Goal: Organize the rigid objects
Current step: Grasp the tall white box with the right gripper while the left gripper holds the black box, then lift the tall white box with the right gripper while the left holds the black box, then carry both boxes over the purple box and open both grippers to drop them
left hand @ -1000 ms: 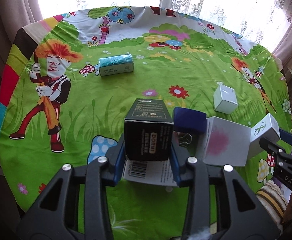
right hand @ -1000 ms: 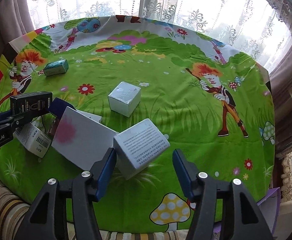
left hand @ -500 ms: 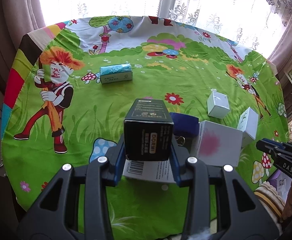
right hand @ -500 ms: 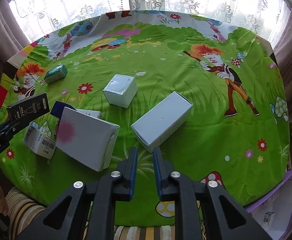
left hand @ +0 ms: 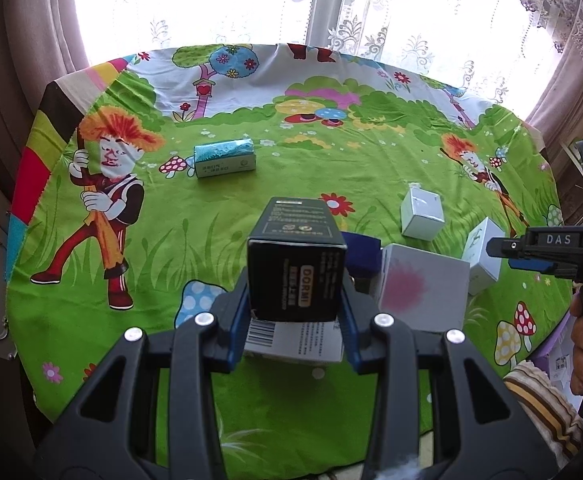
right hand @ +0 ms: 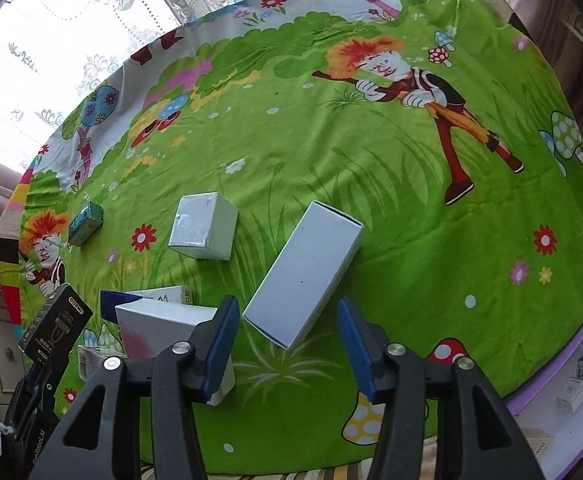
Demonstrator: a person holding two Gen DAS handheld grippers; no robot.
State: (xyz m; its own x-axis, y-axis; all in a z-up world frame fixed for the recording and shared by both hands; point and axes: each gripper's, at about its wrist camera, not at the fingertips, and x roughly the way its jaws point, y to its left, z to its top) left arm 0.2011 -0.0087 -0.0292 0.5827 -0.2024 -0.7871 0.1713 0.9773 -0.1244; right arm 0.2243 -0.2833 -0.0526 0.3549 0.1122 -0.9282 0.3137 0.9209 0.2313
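Holding: my left gripper point(left hand: 296, 300) is clamped on the black box point(left hand: 297, 268), lifted above the table point(left hand: 251, 184) with a barcoded white box point(left hand: 291, 340) beneath it.
Right gripper: my right gripper point(right hand: 287, 334) hangs over the near edge, jaws spread wide, gripping nothing.
Long white box: the long white box point(right hand: 305, 276) lies flat on the cloth, its near end between my blue fingers point(right hand: 221, 334), not touching them.
Neighbours: pink-marked white box point(right hand: 163, 328) sits just beside the left finger; small white cube point(right hand: 203, 226) and teal box point(right hand: 85, 223) farther off.

Black frames, silver screws, blue fingers point(left hand: 347, 320), white "DAS" lettering.
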